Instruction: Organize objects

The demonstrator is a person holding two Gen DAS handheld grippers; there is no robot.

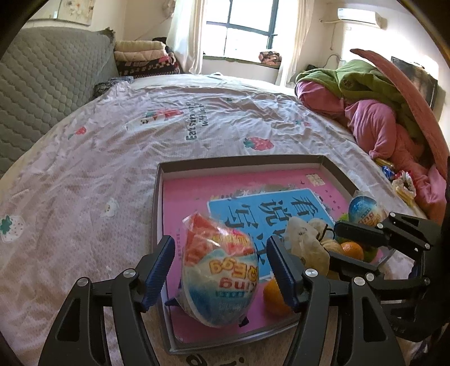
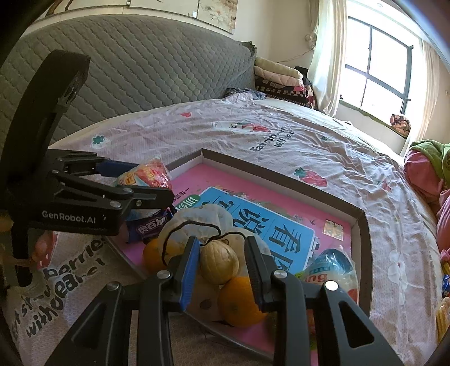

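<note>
- Left wrist view: your left tool (image 1: 219, 270) is spread around the egg-shaped snack pack (image 1: 219, 276), not pinching it; the pack already sits in the shallow box (image 1: 339, 174) on the bed (image 1: 84, 174).
- Right wrist view: your right tool (image 2: 220, 266) is spread beside the pale walnut-like fruit (image 2: 219, 260), boxed among oranges (image 2: 239, 301). Wrapped items outside at the bed's right edge seem left.

Both wrist views sit low and close over the near edge of the tray (image 1: 332, 166) (image 2: 362, 222), facing the far window (image 1: 247, 25) (image 2: 377, 67); they share the tray and bed (image 1: 84, 174) (image 2: 323, 149).

place: home bedroom | evidence: bed (image 1: 140, 126), quilted headboard (image 2: 140, 64), folded blankets (image 1: 143, 56)
</note>
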